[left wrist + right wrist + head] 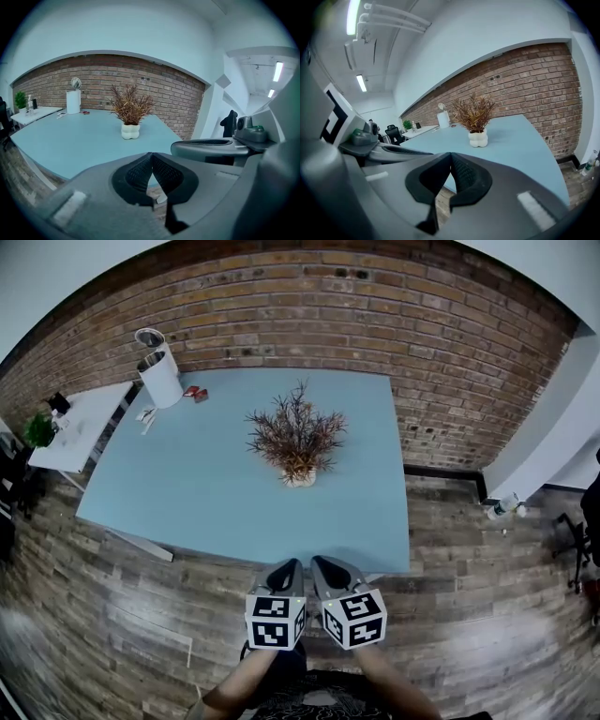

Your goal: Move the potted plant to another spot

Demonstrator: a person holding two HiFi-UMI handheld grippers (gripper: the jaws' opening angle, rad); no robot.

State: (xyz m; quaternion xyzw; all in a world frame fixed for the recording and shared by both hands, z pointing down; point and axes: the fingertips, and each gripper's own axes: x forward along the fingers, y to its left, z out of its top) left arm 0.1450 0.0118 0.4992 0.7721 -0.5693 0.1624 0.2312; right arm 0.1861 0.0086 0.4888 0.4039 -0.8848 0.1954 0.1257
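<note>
Potted plant, reddish-brown dry sprigs, lumpy cream pot

There are 2 tables, the blue table and the white table, 1 potted plant, 1 white canister, and 2 grippers, the left gripper and the right gripper.

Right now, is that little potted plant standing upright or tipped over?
Upright: the potted plant stands on its base on the blue table, branches pointing up.
</note>
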